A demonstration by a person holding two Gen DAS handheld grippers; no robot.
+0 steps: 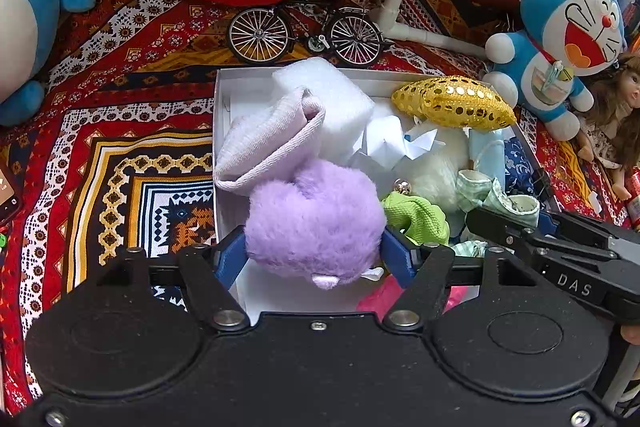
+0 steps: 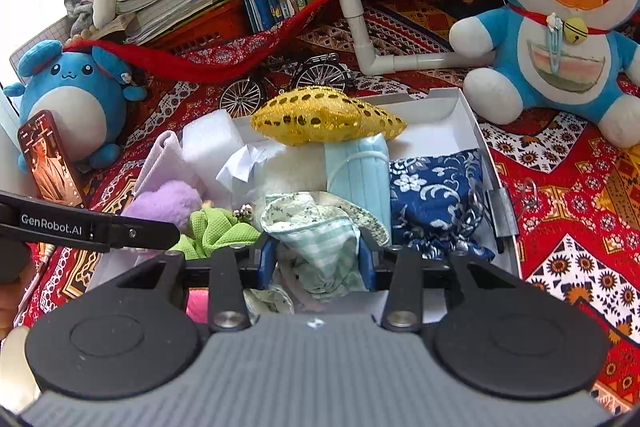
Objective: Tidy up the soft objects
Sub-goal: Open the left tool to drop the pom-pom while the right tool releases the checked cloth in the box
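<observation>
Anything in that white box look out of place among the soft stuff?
Yes: crumpled white paper is wedged between the white foam block and the gold sequined cushion in the white box; it isn't soft like the rest.

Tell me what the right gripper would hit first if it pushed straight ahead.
Likely the green-check cloth already between its jaws, at the right gripper. Just beyond lie the blue mask and the gold sequin pouch, though depth there is unclear.

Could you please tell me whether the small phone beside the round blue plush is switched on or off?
On: the phone stands propped by the blue plush with its screen lit, showing a figure's picture.
</observation>
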